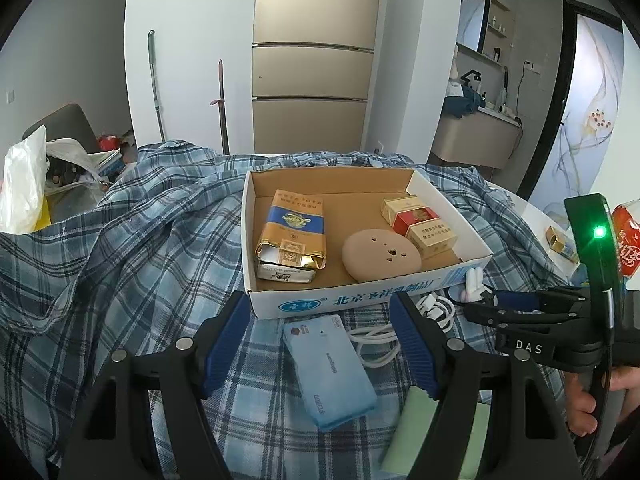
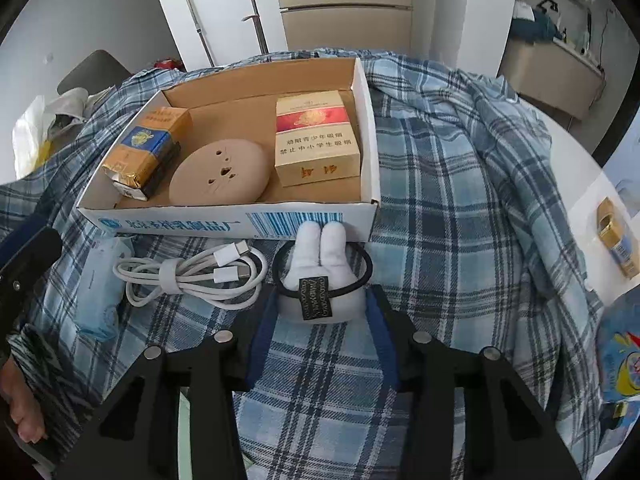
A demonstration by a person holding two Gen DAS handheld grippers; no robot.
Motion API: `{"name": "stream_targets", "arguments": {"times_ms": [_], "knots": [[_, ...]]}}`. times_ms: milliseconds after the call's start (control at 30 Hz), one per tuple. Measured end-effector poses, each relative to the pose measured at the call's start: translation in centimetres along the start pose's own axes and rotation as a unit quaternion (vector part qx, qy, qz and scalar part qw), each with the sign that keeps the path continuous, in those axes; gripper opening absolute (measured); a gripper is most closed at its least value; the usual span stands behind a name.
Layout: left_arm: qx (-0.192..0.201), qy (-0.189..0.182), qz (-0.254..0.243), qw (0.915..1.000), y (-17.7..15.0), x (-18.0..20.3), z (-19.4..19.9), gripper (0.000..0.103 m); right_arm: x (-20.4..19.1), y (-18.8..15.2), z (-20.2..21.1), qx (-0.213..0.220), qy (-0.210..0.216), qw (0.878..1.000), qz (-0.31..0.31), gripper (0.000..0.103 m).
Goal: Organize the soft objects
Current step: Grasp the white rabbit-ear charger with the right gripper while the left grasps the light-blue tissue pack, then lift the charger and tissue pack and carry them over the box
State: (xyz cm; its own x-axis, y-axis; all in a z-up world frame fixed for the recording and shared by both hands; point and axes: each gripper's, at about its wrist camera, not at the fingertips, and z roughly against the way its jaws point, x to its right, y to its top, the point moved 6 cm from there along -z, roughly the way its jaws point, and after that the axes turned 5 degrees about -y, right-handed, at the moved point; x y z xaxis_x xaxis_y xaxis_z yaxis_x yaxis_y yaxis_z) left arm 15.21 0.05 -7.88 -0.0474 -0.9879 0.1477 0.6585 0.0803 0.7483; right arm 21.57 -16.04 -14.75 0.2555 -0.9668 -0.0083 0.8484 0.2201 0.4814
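My right gripper [image 2: 322, 304] is shut on a white plush bunny hair tie [image 2: 320, 256], its blue pads squeezing the bunny's body just in front of the cardboard box [image 2: 240, 220]. The left wrist view shows that gripper [image 1: 482, 306] from the side with the bunny [image 1: 474, 282] at its tip. My left gripper [image 1: 320, 320] stands open over a light blue tissue pack [image 1: 328, 372], which lies flat on the plaid cloth between the fingers, clear of both pads. The box [image 1: 360, 296] holds a beige round pad [image 1: 382, 254] and cigarette packs.
A coiled white charging cable [image 2: 192, 276] lies left of the bunny, beside the tissue pack [image 2: 100, 292]. A pale green item [image 1: 416, 428] lies under my left gripper's right finger. A gold cigarette pack [image 2: 616, 236] and a red packet [image 1: 628, 248] sit at the right, on bare table.
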Motion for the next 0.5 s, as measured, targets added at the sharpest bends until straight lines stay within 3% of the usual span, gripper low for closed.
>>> {"name": "stream_targets", "arguments": {"times_ms": [233, 367, 500], "knots": [[-0.004, -0.006, 0.007, 1.0, 0.0, -0.2, -0.1, 0.074, 0.0, 0.6, 2.1, 0.045, -0.001, 0.999, 0.003, 0.04], [-0.026, -0.021, 0.012, 0.9994, -0.3, -0.3, -0.8, 0.05, 0.1, 1.0, 3.7, 0.075, 0.002, 0.997, 0.0, 0.04], [-0.06, -0.032, 0.024, 0.9974, -1.0, -0.5, -2.0, 0.04, 0.0, 1.1, 4.6, 0.084, 0.013, 0.996, -0.002, 0.04]]}}
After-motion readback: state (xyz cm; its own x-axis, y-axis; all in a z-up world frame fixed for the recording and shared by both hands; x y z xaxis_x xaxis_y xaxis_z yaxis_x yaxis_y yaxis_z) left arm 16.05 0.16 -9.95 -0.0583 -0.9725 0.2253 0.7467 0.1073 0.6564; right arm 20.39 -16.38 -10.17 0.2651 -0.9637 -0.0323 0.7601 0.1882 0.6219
